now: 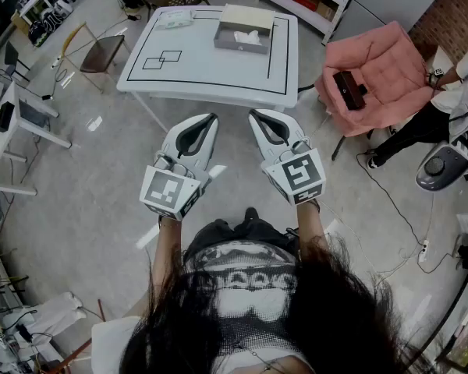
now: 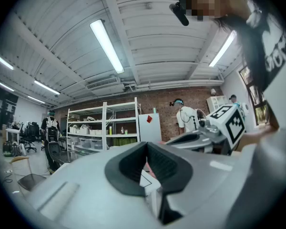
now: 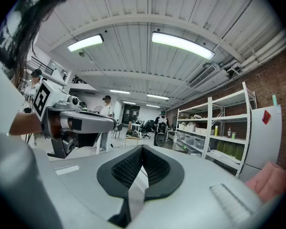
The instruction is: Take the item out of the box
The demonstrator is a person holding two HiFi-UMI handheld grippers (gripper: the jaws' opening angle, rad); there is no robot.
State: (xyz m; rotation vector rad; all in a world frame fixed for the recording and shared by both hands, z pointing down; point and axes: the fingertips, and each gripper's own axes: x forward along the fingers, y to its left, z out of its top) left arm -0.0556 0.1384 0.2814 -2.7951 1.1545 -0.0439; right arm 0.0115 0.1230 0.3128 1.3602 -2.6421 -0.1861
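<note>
Left gripper (image 1: 210, 120) and right gripper (image 1: 256, 116): I see both pinched shut, empty, over grey floor (image 1: 101, 185). Box (image 1: 253, 18) sits well apart on white table (image 1: 210, 68), white item (image 1: 248, 38) inside. Pink chair (image 1: 382, 65) near table.

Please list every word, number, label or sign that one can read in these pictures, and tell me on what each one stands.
No text can be read with certainty.
Shirt: white print, too distorted to read.
Left marker cube and right marker cube: black-and-white square patterns, no letters.
White cabinet: a red diamond sign, too small to read.
</note>
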